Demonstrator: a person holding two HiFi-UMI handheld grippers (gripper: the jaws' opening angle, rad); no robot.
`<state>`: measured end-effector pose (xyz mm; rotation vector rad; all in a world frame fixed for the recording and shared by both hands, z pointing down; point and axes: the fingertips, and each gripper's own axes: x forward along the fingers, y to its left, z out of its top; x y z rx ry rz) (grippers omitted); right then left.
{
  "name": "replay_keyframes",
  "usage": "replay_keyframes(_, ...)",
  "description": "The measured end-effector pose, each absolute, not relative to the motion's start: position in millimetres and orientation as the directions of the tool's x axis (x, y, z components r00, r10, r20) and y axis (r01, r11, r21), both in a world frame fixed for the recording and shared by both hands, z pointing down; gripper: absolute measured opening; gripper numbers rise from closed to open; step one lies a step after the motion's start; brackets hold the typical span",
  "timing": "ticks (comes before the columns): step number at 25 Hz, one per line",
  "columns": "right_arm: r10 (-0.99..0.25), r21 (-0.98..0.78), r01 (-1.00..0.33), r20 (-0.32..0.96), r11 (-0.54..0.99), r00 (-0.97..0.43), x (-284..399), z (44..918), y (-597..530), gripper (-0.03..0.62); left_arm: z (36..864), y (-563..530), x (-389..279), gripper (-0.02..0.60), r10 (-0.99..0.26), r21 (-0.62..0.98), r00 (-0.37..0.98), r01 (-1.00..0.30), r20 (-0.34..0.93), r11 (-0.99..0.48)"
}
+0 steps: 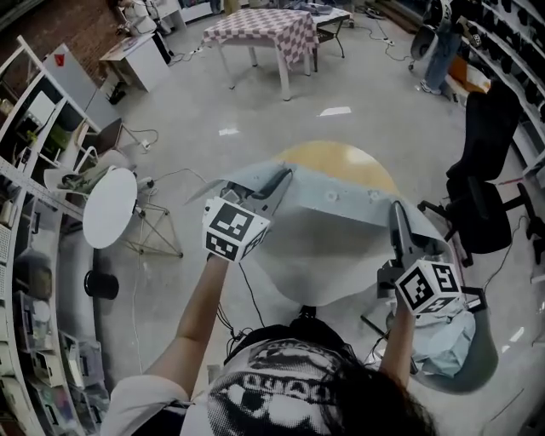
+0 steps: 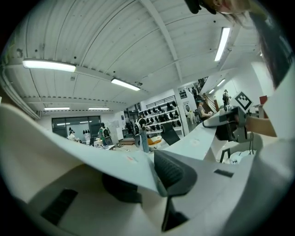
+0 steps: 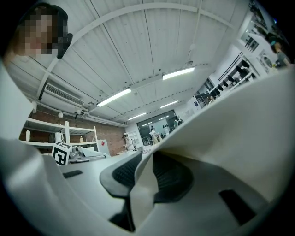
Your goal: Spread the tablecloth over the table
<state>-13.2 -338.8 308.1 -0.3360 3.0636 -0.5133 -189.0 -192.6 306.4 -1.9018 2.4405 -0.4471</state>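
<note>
Tablecloth (image 1: pixel 332 243) hangs taut between our left gripper (image 1: pixel 281 179) and right gripper (image 1: pixel 397 213), fingers of both clenched on its leading edge, which runs crosswise above the round surface (image 1: pixel 341 160), whose bare far rim lies just beyond.

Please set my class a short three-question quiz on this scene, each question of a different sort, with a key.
1. True or false: the left gripper and the right gripper are each shut on the tablecloth.
2. The round table is: A fully covered; B partly showing beyond the tablecloth; C out of sight.
3. Fill in: the far cloth, at the top of the head view, has a ____ pattern.
Key: 1 true; 2 B; 3 checked.
</note>
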Motion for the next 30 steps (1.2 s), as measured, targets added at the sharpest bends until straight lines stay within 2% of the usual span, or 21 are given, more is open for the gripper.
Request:
replay_keyframes(14,-0.248,-0.274,-0.232,-0.025,0.933,-0.969,-62.1,270.0,-389.5,0.074,277.1,-261.1,-248.9,0.083,-0.973,-0.268,-0.176,-0.955,0.152,0.131)
replay_keyframes(24,-0.387,-0.236,-0.371,-0.02,0.898,-0.922,-101.0,239.7,-450.0,0.072,265.7,-359.2,-305.4,0.083,-0.987,-0.239,0.022,-0.969,0.162,-0.061)
replay_keyframes(30,-0.471,-0.167,-0.46,-0.036,0.872,-0.881,-131.3,203.3,-482.0,0.071,240.5,-417.3,-342.5,0.083,-0.984,-0.252,0.138,-0.954,0.116,-0.164)
